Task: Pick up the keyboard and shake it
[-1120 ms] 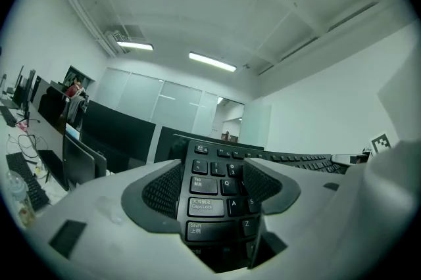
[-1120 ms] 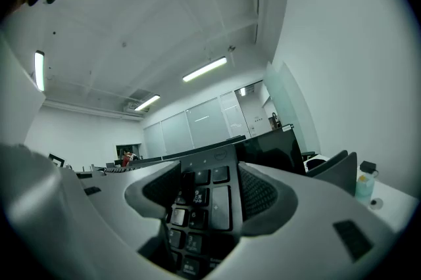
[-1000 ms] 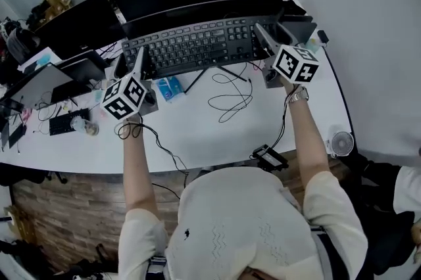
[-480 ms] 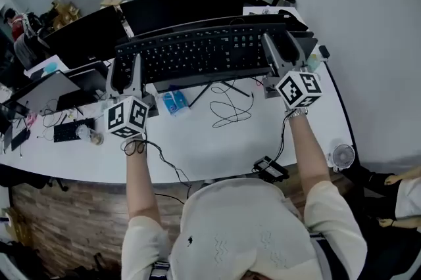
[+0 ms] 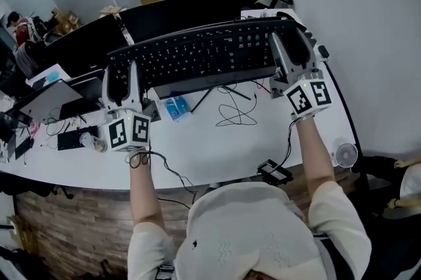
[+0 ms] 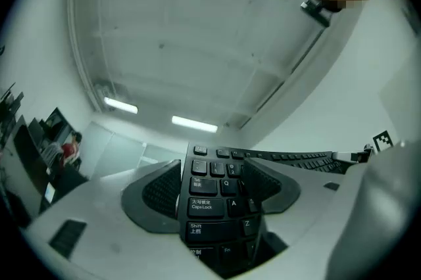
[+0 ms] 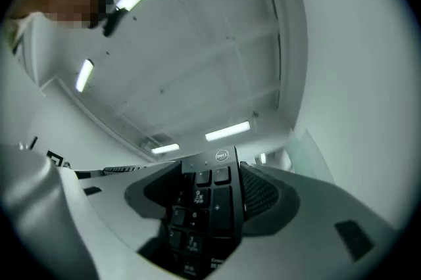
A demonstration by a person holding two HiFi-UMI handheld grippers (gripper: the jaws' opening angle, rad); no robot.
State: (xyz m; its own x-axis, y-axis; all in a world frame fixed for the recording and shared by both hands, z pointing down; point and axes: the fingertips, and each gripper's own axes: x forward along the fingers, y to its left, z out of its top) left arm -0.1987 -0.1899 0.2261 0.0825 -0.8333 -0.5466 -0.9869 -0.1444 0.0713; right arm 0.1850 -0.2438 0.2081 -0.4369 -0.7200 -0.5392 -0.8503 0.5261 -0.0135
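Observation:
A black full-size keyboard [image 5: 204,55] hangs in the air above the white desk [image 5: 197,140], its keys facing up toward the head camera. My left gripper [image 5: 125,80] is shut on its left end, and my right gripper [image 5: 289,54] is shut on its right end by the number pad. In the left gripper view the keyboard's left end [image 6: 207,170] with Tab and Caps Lock keys sits between the dark ribbed pads [image 6: 161,190]. In the right gripper view the number-pad end [image 7: 220,173] is clamped the same way. Both gripper views look up at the ceiling lights.
Two dark monitors [image 5: 177,9] stand behind the keyboard, with a laptop [image 5: 46,98] at the left. On the desk lie a loose cable [image 5: 233,108], a blue packet [image 5: 174,106], a black adapter [image 5: 273,171] and a small fan [image 5: 345,155]. A wall is close on the right.
Both grippers have risen with the keyboard, which now sits higher and nearer the head camera, its far edge tipped up more.

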